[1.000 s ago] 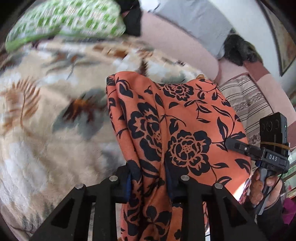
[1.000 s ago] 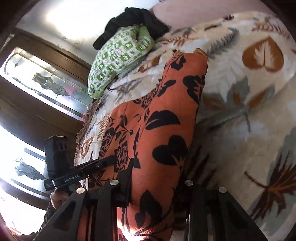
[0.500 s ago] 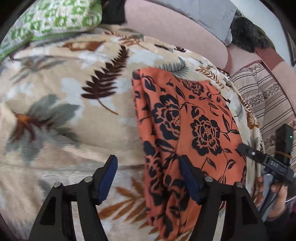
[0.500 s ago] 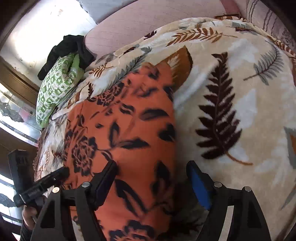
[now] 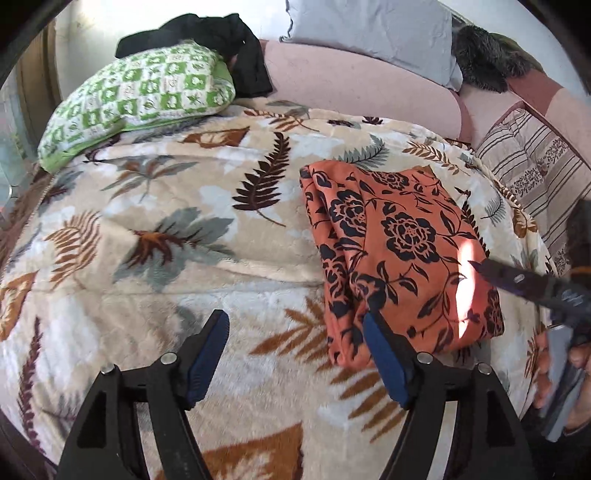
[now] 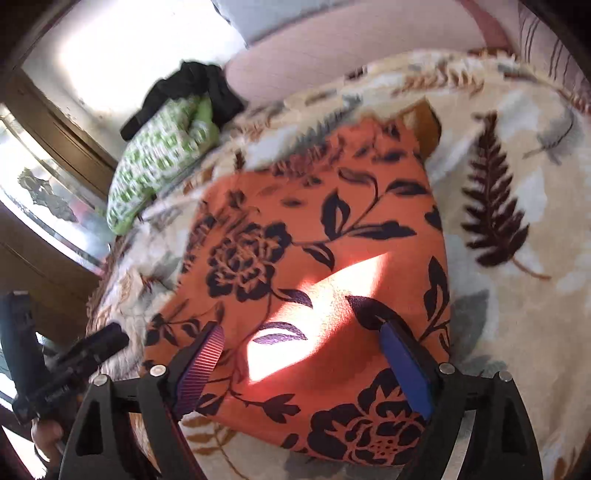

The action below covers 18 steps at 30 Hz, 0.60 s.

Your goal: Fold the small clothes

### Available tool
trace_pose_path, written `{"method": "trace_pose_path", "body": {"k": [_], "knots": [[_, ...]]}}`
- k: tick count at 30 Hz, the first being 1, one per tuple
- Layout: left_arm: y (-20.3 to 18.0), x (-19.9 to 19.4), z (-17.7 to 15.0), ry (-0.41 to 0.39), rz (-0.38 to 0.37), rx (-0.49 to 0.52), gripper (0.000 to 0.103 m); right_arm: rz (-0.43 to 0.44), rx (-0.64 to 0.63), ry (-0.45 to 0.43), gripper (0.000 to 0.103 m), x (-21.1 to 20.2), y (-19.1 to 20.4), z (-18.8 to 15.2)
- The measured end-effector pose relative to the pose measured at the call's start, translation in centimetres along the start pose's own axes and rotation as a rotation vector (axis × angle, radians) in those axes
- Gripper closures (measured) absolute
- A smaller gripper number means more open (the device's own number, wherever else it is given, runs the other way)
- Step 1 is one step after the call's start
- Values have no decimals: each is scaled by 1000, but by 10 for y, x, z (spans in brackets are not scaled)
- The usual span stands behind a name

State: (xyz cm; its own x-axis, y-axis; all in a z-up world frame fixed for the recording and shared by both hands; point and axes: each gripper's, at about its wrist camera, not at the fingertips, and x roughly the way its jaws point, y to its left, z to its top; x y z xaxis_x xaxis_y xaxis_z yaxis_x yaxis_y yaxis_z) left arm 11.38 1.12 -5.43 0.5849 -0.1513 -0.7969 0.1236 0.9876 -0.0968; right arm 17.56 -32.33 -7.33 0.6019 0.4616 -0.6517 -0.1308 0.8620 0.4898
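An orange garment with black flowers lies folded in a rectangle on the leaf-print blanket. My left gripper is open and empty, just left of the garment's near corner. My right gripper is open and empty, hovering over the garment near its near edge. The right gripper also shows in the left wrist view, at the garment's right side. The left gripper shows at the left edge of the right wrist view.
A green checked pillow with black clothing on it lies at the blanket's far left. A pink sofa back with a grey cushion runs behind. A striped cushion is at the right.
Both grippers were shut on the hanging garment a second ago. They laid it down, opened, and drew back. The garment now rests flat on the blanket.
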Motion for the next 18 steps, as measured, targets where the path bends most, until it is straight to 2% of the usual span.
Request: {"method": "trace_pose_path", "body": {"k": [2, 6, 7, 9, 12, 18], "knots": [[-1, -11, -5, -16, 25, -9, 23, 10, -38, -37, 14, -22, 15, -5], [-9, -34, -10, -42, 33, -16, 22, -148, -143, -125, 14, -66, 40, -18], [-14, -40, -11, -50, 38, -13, 22, -173, -150, -130, 10, -73, 42, -23], [-22, -52, -14, -66, 49, -5, 22, -187, -179, -127, 9, -79, 44, -34], [-37, -71, -18, -95, 60, 6, 18, -221, -208, -124, 0, -97, 45, -47], [-70, -106, -25, -149, 44, 16, 17, -243, -191, -176, 0, -137, 44, -63]]}}
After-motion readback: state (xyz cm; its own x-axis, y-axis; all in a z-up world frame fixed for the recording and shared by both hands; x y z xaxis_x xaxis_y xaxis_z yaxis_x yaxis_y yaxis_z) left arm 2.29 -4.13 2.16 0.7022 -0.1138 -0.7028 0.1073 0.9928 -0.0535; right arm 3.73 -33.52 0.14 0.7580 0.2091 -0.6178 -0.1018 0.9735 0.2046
